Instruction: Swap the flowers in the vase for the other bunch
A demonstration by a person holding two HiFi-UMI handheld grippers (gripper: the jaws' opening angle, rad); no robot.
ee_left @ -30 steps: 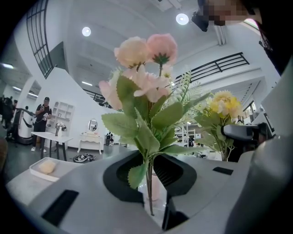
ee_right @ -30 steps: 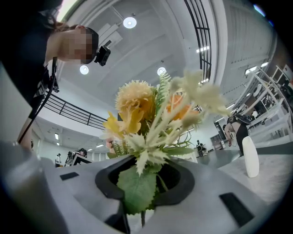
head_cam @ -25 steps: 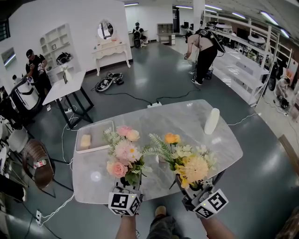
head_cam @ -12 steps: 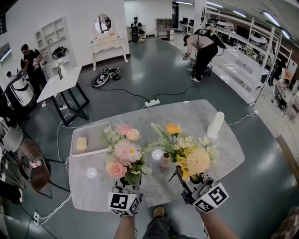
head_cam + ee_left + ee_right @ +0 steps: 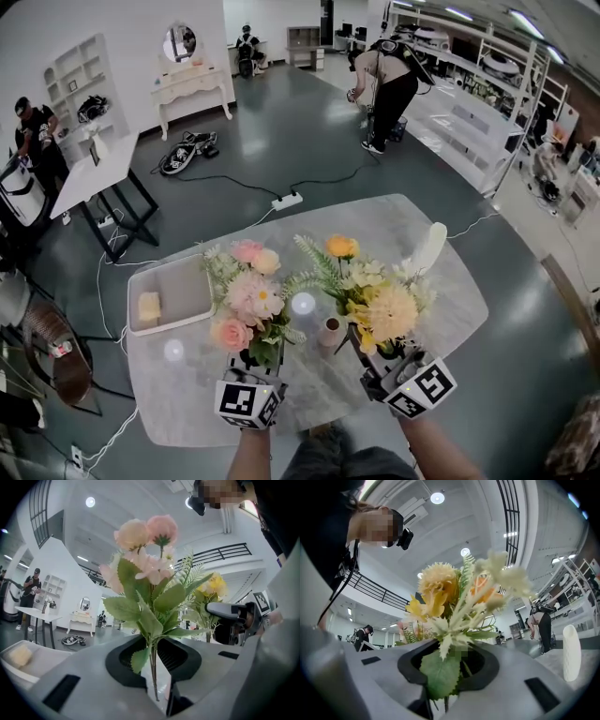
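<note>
Left gripper (image 5: 251, 364) clamped on stems of pink bunch (image 5: 246, 300), blooms upright over table (image 5: 450, 291). Right gripper (image 5: 381, 360) clamped on stems of yellow bunch (image 5: 382, 311), likewise upright. Vase (image 5: 330, 331) stands on table between the bunches.

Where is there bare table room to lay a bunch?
Bare on the table: the far strip between white tray and tall white vase, and the near-left corner below the tray. Crowded: the middle, where pink bunch and yellow bunch flank the small vase.
</note>
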